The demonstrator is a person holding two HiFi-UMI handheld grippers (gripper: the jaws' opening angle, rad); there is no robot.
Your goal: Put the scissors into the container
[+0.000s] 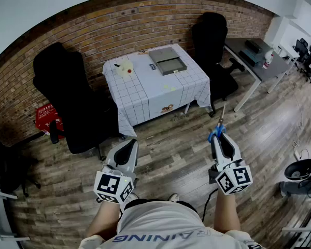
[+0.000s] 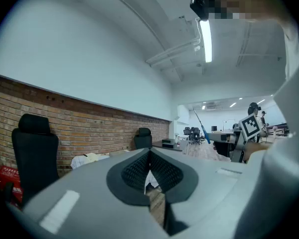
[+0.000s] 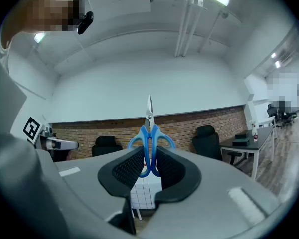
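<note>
Blue-handled scissors [image 1: 218, 125] [image 3: 149, 133] stick out of my right gripper [image 1: 221, 138] [image 3: 149, 167], blades pointing up and forward; its pads are shut on the handle loops. My left gripper [image 1: 125, 148] [image 2: 149, 172] is shut with nothing between its pads. Both are held low over the wooden floor, well short of the table. The grey rectangular container [image 1: 168, 60] lies on the far part of the checked tablecloth [image 1: 145, 90]. The scissors [image 2: 201, 127] also show far off in the left gripper view.
Black office chairs stand at the table's left [image 1: 67, 95] and right [image 1: 212, 40]. A yellow-and-white object [image 1: 125, 68] lies on the table's left corner. A red crate [image 1: 43, 115] sits by the brick wall. A grey desk [image 1: 256, 58] stands at right.
</note>
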